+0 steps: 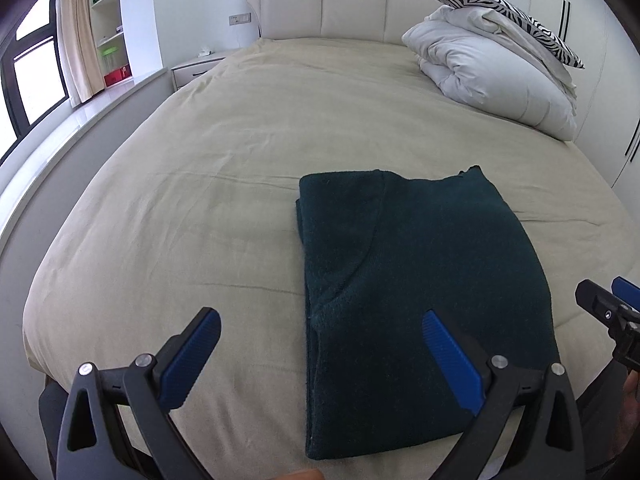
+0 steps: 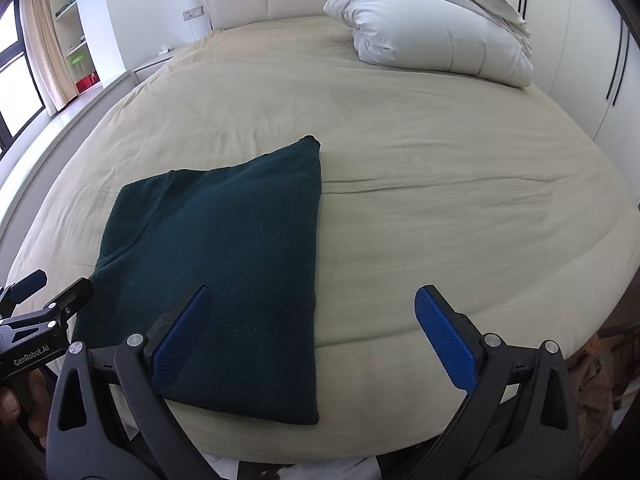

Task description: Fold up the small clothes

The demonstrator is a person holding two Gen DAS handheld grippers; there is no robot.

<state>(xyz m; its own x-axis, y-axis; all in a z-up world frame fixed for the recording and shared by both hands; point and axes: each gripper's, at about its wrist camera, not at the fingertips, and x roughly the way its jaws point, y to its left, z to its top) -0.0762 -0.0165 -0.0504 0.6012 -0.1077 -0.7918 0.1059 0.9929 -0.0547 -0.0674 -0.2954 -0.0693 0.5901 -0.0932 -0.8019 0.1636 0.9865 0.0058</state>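
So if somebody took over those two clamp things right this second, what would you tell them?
Left tool: open, empty, above the near left edge of the dark green knitted garment.
Right tool: open, empty, above its near right edge.
The garment lies flat, folded into a rectangle, near the front of the beige bed sheet.
Left: perhaps one more fold; I can't tell.

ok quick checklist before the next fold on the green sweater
1. Left gripper open and holding nothing: ok.
2. Right gripper open and holding nothing: ok.
3. Sweater lying flat on the bed, already folded into a rectangle: ok.
4. Near edge of the sweater within reach of both grippers: ok, it lies just ahead of them.
5. Bed clear around the sweater for folding; duvet far off by the headboard: ok.
6. Layers underneath lined up evenly: cannot tell.
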